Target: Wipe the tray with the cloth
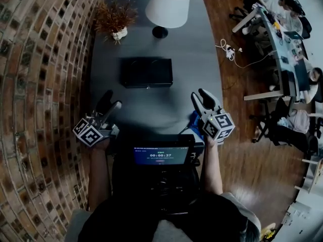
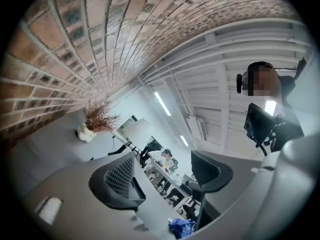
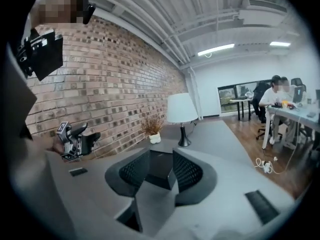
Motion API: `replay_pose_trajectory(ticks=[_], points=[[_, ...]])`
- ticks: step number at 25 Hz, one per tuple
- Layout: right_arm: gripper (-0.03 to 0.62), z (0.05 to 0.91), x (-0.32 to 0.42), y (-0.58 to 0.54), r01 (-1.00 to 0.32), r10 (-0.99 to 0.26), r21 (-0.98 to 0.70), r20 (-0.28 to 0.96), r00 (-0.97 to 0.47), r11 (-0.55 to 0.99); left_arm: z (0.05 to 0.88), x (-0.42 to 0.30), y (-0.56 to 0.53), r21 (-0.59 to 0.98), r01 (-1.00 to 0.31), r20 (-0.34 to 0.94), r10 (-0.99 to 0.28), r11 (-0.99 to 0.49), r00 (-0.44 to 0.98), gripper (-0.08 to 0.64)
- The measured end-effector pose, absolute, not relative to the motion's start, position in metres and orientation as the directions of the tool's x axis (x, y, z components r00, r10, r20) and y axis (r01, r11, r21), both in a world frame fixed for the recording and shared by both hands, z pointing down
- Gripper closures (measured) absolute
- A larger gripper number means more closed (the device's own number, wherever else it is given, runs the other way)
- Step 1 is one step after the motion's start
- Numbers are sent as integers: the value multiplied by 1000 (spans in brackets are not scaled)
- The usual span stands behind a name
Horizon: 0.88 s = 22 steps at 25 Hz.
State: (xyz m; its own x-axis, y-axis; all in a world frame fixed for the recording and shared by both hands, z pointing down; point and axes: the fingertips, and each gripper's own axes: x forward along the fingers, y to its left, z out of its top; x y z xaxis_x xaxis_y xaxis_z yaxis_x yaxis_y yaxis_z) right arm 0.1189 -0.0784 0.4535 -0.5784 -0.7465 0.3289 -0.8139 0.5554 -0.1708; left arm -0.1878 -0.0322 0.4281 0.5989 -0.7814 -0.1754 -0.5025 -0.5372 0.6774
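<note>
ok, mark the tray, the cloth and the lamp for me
tray (image 1: pixel 146 72): head view, centre of its black surface
cloth (image 1: pixel 194 121): head view, the blue patch that shows
lamp (image 1: pixel 168 5): head view, top of the white shade

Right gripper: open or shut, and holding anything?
Open, only narrowly: the right gripper shows a gap between its jaws with nothing in it.

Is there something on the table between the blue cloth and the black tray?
Nothing visible does. Only bare table lies between the cloth, near the right tongs, and the tray. The lamp and the plant stand beyond the tray.
</note>
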Motion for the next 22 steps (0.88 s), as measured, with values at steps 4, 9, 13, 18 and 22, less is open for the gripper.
replay_pose_trajectory(ticks=[4,9,13,18,22], points=[[433,460,109,-68,-807,-735,-161,341,-586,568,408,-188,-31,658,-496,-218,-773,-567,595,222],[433,458,106,-70,-804,-733,-128,348,-585,581,398,-179,-32,655,-474,-242,-758,-588,606,222],[433,462,104,-62,-801,-726,-117,361,-586,588,395,-171,-21,650,-457,-258,-742,-607,619,222],[433,462,98,-59,-794,-717,-122,365,-594,595,390,-167,-19,655,-429,-281,-728,-622,625,221],[433,463,93,-59,-787,-711,-113,366,-601,607,388,-163,-18,661,-409,-294,-718,-630,631,225]])
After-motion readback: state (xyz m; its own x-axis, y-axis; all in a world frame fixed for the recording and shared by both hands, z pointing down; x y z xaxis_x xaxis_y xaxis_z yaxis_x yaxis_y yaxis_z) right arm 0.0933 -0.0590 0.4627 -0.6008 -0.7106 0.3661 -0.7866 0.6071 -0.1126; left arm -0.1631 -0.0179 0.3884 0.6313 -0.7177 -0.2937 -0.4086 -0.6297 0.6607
